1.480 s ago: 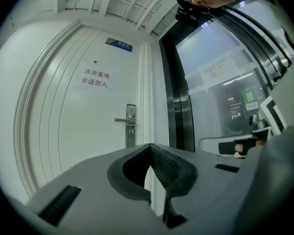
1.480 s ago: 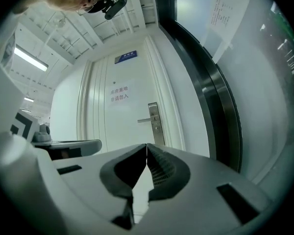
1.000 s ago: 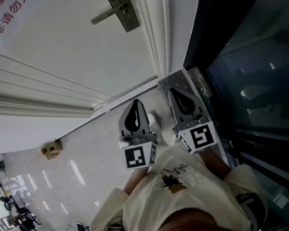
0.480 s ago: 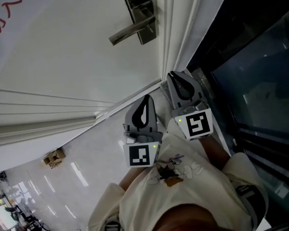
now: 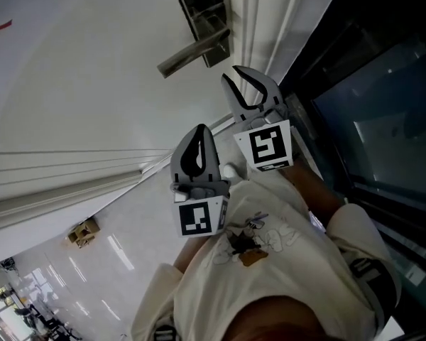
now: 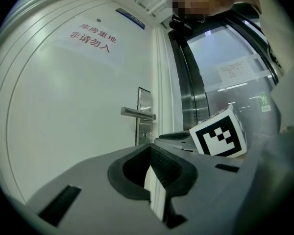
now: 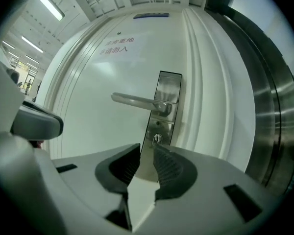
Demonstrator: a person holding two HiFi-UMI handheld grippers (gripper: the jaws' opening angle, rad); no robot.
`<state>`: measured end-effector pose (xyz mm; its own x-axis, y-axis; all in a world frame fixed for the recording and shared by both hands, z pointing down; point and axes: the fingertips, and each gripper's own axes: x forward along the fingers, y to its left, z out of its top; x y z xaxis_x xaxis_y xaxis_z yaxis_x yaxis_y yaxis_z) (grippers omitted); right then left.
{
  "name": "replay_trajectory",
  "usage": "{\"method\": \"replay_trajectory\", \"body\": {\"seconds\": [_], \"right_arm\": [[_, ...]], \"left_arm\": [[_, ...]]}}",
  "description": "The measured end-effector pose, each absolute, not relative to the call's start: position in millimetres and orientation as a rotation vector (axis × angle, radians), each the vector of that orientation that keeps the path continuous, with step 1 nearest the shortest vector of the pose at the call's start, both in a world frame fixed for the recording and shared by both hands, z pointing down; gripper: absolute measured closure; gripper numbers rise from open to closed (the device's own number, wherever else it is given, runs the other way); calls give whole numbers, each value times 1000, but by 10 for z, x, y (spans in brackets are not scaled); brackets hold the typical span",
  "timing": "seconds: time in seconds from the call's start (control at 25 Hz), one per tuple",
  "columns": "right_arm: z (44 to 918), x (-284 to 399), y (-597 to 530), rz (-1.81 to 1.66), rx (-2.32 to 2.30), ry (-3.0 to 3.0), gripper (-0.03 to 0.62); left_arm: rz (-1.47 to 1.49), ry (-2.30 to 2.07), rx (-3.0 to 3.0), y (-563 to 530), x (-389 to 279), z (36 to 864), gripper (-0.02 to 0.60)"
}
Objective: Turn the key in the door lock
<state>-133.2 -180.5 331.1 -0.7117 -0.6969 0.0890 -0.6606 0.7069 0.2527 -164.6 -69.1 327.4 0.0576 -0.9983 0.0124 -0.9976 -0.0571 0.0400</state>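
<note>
Facing one key point(image 7: 158, 139), left tool point(image 6: 150, 153), right tool point(image 7: 147, 152) parted

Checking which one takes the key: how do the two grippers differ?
The right gripper has its jaws apart; the left gripper has them together. The right gripper points at the key in the lock, close to it; the left gripper hangs farther back from the door. Both are empty.

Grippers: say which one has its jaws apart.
The right gripper: its jaws stand apart just short of the key; the left gripper has them together.
</note>
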Motion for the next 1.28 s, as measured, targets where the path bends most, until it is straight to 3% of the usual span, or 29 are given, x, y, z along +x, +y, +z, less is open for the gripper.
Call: {"method": "replay_trajectory", "body": {"seconds": [0.48, 0.64, 0.8, 1.28], "right_arm": [[3180, -1515, -2244, -311, 1118, -2761, 508], [3220, -1534, -2304, -299, 1120, -2751, 566], [3239, -1541, -2320, -247, 1112, -2773, 576], [3264, -1477, -2372, 407, 1070, -3023, 577]], "left_arm": [[2, -2158, 2217, -814, -1732, 3356, 575], [8, -2163, 2192, -813, -1761, 3399, 575], [14, -2157, 2171, -821, -1775, 3465, 575], [32, -2174, 2145, -828, -1763, 3516, 575]]}}
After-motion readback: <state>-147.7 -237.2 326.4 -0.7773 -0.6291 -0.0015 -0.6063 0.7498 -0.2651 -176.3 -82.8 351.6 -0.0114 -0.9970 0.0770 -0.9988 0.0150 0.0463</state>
